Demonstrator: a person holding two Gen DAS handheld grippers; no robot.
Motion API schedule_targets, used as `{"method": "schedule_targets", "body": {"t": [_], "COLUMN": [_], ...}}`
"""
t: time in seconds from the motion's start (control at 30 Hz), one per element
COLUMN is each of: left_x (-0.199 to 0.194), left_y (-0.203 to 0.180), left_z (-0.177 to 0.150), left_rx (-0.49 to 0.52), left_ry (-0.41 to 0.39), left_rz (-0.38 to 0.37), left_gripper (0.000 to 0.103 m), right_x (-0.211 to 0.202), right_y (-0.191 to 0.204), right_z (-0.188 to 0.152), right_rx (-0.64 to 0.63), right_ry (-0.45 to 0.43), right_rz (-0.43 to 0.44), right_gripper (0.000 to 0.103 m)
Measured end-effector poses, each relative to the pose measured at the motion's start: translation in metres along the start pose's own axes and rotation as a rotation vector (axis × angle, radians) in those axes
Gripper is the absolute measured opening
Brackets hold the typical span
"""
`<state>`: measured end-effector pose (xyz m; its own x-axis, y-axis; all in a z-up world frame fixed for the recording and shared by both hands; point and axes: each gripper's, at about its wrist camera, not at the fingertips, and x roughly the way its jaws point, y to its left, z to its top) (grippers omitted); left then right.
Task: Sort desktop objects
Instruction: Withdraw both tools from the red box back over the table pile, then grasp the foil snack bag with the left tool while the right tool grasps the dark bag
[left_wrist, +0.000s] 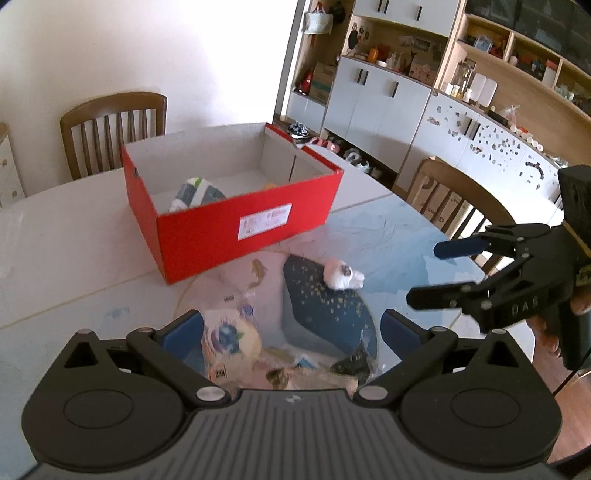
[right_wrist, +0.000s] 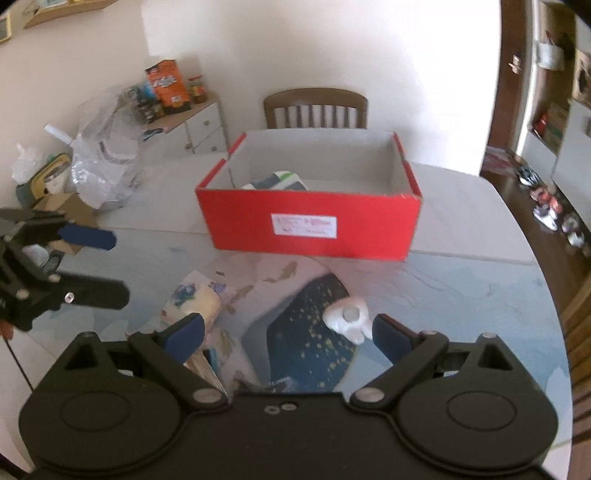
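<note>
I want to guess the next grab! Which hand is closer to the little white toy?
Probably the right. The white toy lies just inside the right gripper's open fingers, while the left gripper sits over the snack packet.

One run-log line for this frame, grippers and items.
left gripper: open, over snack packet | right gripper: open, near white figurine | red box: holds one pouch

Shoebox (right_wrist: 308, 225): red outside, pale grey-white inside, white label with red print on the near wall; snack packet (left_wrist: 229, 339): cream with a blueberry picture; small figurine (right_wrist: 349, 318): white with a grey patch; tablecloth (right_wrist: 461, 295): pale blue and white, bearing a dark navy shape speckled gold; gripper pads (right_wrist: 184, 334): blue on black linkages; chair (right_wrist: 316, 109): brown wood.
</note>
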<state>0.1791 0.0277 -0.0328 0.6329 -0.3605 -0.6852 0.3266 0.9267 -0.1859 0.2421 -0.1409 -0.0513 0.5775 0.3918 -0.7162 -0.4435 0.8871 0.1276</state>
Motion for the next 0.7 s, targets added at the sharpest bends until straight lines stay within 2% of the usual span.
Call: {"method": "schedule_targets", "body": {"t": [0.13, 0.37, 0.7], "left_x": [0.003, 0.012, 0.035], "left_y": [-0.003, -0.011, -0.016], "left_z": [-0.018, -0.039, -0.056], "left_rx": [0.015, 0.053, 0.085], "left_ry": [0.017, 0.029, 0.073], "left_rz": [0.0, 0.016, 0.038], "left_gripper": [0.103, 0.103, 0.103], "right_x": [0.003, 0.017, 0.038], "right_y": [-0.002, 0.003, 0.007], "right_z": [-0.016, -0.038, -0.051], "right_rx": [0.005, -0.005, 0.016], "right_ry": [0.014, 0.058, 0.087], "right_rz": [-0.03, -0.031, -0.028], "right_gripper": [0.097, 0.097, 0.097]}}
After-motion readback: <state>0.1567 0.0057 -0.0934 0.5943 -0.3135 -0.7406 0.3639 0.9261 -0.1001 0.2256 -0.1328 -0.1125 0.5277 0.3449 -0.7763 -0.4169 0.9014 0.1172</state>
